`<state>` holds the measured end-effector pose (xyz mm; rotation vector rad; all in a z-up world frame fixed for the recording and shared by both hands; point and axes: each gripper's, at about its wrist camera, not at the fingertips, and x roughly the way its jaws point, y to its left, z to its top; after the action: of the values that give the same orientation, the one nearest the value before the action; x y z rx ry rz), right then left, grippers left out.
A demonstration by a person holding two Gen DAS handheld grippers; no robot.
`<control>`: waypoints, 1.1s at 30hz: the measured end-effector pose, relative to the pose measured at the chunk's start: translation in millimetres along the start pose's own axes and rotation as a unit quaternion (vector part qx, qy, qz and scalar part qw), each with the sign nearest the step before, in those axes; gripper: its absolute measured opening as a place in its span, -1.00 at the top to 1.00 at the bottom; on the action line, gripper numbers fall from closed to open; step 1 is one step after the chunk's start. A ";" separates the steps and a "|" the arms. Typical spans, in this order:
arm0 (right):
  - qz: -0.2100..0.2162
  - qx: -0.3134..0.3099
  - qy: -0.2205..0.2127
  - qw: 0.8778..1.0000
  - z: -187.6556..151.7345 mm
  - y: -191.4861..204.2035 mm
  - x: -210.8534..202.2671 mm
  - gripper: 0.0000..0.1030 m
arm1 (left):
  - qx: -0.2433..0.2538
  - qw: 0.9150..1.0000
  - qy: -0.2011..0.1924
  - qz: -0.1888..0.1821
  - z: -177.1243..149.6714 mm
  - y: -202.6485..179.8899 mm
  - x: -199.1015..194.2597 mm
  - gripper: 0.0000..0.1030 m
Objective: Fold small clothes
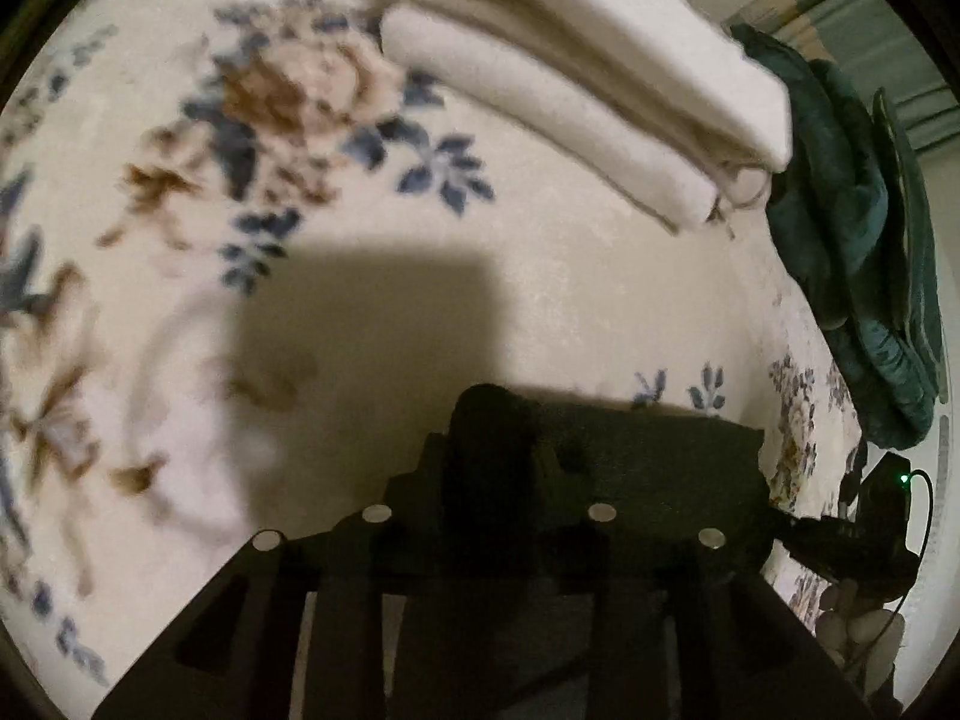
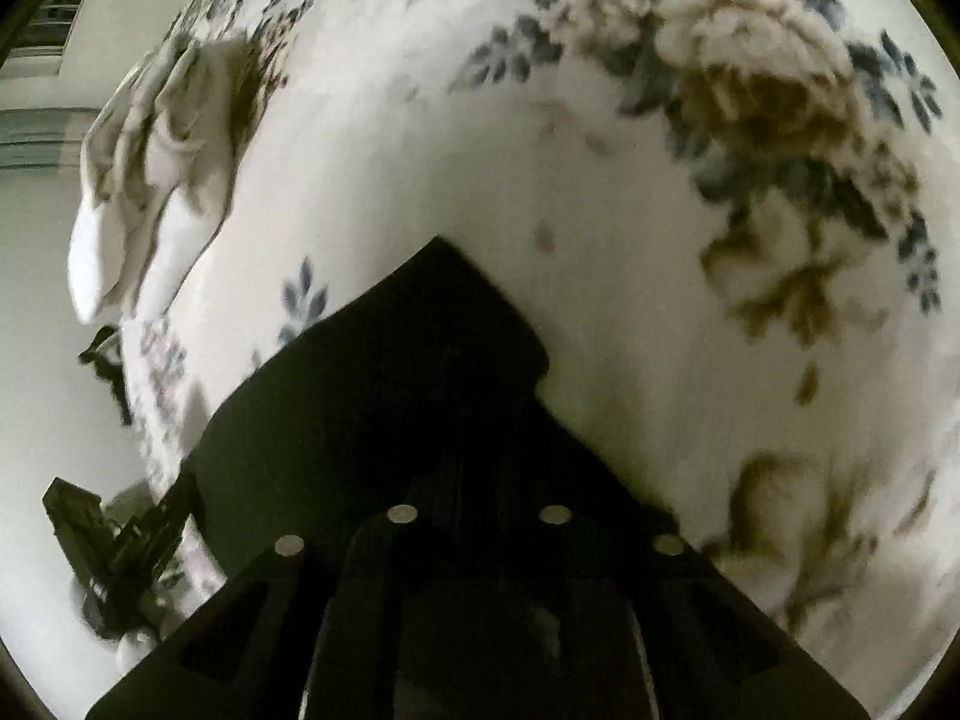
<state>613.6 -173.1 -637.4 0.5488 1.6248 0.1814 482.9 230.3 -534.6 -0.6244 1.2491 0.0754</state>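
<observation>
Left wrist view first: the left gripper (image 1: 489, 420) sits low in the frame, dark and in shadow, and a dark cloth (image 1: 630, 456) lies across its fingers at the lower centre. The jaws look pressed together on that dark cloth, though the shadow makes the contact hard to read. Its blocky shadow falls on the floral bedspread (image 1: 270, 120) just above. At the upper right, a stack of folded white towels (image 1: 588, 84) lies on the bedspread, long edges running diagonally. Just right of the stack, touching its end, a crumpled dark green garment (image 1: 852, 228) hangs down the right edge of the frame. A black device with a green light (image 1: 882, 516) shows at the lower right.

Right wrist view now: the right gripper (image 2: 474, 372) is almost buried under the same dark cloth (image 2: 390, 390), which rises to a point at centre frame; the fingers appear closed on it. Floral bedspread (image 2: 600, 180) fills the background. At the upper left, a crumpled pale garment (image 2: 162, 150) sits at the bed's edge, well apart from the gripper. A black stand (image 2: 114, 546) shows lower left.
</observation>
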 end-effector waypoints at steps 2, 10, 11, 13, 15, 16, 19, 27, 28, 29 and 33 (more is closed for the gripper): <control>0.020 -0.007 0.003 1.000 -19.9 -8.2 -23.1 0.09 | 0.015 0.999 -0.028 0.004 -8.7 -5.0 -23.5 0.35; 0.071 0.040 0.027 0.996 -143.9 -55.2 -31.9 0.01 | -0.009 0.988 -0.090 0.128 -96.2 30.4 -83.3 -0.50; 0.078 0.044 0.023 0.996 -157.1 -56.4 -30.4 0.01 | -0.014 0.986 -0.080 0.145 -109.3 38.5 -81.3 -0.50; 0.083 0.050 0.012 0.995 -173.8 -55.6 -22.6 0.01 | -0.023 0.983 -0.041 0.177 -142.6 61.8 -74.3 -0.50; 0.078 0.059 0.022 0.995 -185.1 -59.8 -6.4 0.01 | -0.035 0.980 -0.003 0.198 -168.1 78.5 -63.4 -0.50; 0.072 0.065 0.024 0.995 -189.2 -61.1 2.4 0.01 | -0.043 0.978 0.015 0.204 -180.8 86.4 -58.8 -0.50; 0.067 0.062 0.001 0.996 -194.3 -59.5 11.3 0.72 | -0.073 0.976 0.046 0.201 -204.2 98.5 -55.4 -0.49; 0.035 0.041 -0.075 0.996 -209.1 -31.5 -53.6 0.92 | -0.066 0.981 0.011 0.180 -195.7 76.1 -80.7 -0.49; 0.034 0.036 -0.084 0.995 -210.7 -27.9 -65.7 0.93 | -0.066 0.983 0.006 0.170 -192.9 72.7 -84.2 -0.49; 0.033 0.035 -0.092 0.995 -211.5 -26.0 -75.2 0.96 | -0.065 0.984 0.003 0.165 -191.0 69.7 -86.6 -0.49; 0.005 0.039 -0.103 0.994 -212.1 -44.2 -98.9 0.96 | -0.054 0.988 -0.013 0.143 -178.5 55.2 -90.9 -0.49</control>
<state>400.8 -213.6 -538.3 0.6159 1.4333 0.0670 277.7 215.8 -505.9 -0.5323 1.3082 0.3911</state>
